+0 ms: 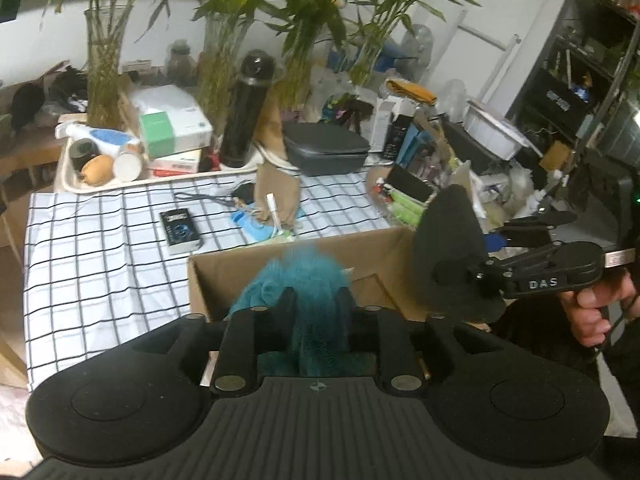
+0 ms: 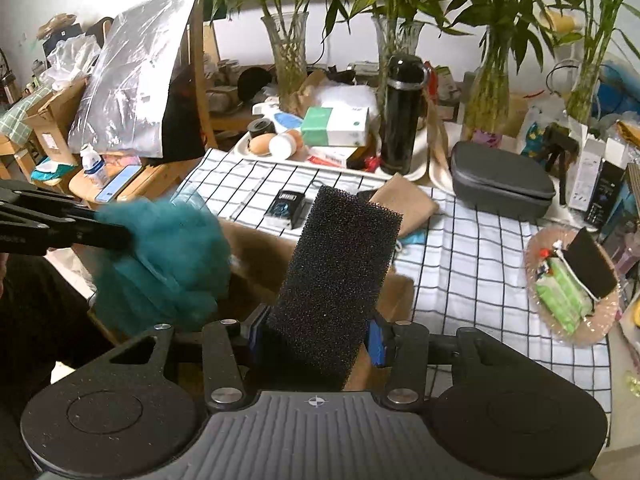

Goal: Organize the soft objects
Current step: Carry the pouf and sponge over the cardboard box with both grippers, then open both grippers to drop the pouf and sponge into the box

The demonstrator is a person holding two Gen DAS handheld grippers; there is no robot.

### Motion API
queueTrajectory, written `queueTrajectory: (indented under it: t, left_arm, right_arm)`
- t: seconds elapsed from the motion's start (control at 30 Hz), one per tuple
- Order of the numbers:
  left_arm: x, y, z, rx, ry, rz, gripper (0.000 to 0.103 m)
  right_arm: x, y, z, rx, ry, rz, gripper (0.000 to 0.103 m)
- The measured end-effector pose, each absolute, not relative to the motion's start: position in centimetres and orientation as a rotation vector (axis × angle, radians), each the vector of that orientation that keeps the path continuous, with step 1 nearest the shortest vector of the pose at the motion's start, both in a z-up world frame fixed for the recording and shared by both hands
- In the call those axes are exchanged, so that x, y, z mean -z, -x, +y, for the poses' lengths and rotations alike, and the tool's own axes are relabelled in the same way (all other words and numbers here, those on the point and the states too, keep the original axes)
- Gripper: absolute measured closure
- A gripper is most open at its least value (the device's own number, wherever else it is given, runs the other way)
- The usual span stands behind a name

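Foam block [image 2: 336,280], frame centre: R gripper [image 2: 316,336] jaws clamped on its lower end. Looks light, springy, porous; low pinch seems enough. L gripper [image 1: 316,312] jaws closed on teal mesh pouf [image 1: 296,280], over the box [image 1: 224,272] at mid-frame; limp, so bunch it. Count: 1 block, 1 pouf, 1 box.

Left gripper [image 1: 314,308]: lower centre of its frame, jaws clamped on mesh puff [image 1: 296,280]. Right gripper [image 2: 316,332]: lower centre, jaws clamped on foam [image 2: 340,264]. Right hand [image 1: 592,312]: on handle, right edge.
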State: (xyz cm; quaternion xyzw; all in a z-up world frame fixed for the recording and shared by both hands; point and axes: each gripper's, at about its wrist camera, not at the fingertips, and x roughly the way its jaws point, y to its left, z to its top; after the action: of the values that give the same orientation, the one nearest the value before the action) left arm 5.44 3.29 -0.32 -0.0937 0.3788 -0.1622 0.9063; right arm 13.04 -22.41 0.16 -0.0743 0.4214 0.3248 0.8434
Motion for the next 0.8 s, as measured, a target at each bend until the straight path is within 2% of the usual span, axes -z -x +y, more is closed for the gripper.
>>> queueTrajectory:
  t: [0.03, 0.1, 0.23, 0.67, 0.7, 0.73, 0.8]
  left_arm:
    - [0.3, -5.1, 3.3, 0.316, 0.184, 0.776, 0.063]
    - [0.3, -4.4, 3.3, 0.283, 0.167, 0.756, 0.053]
    - [0.3, -3.4, 3.7, 0.243, 0.138, 0.763, 0.046]
    - [0.6, -1.3, 4.2, 0.170, 0.072, 0.763, 0.042]
    - [0.5, -1.2, 4.1, 0.170, 0.072, 0.760, 0.042]
    - [0.5, -1.1, 4.1, 0.170, 0.072, 0.757, 0.042]
    - [0.4, -0.9, 4.1, 0.172, 0.071, 0.752, 0.041]
  right_arm:
    - [0.0, -12.9, -22.4, -0.686, 0.154, 0.897, 0.052]
    - [0.3, -12.8, -22.5, -0.683, 0.150, 0.910, 0.052]
    - [0.9, -12.4, -22.6, -0.676, 0.152, 0.930, 0.052]
    - [0.7, -12.3, -22.0, -0.661, 0.171, 0.952, 0.050]
    - [1.0, -12.3, -21.8, -0.654, 0.188, 0.961, 0.040]
    - [1.1, -12.2, -21.7, -0.644, 0.201, 0.959, 0.023]
    - [1.3, -11.8, -21.5, -0.630, 0.218, 0.941, 0.011]
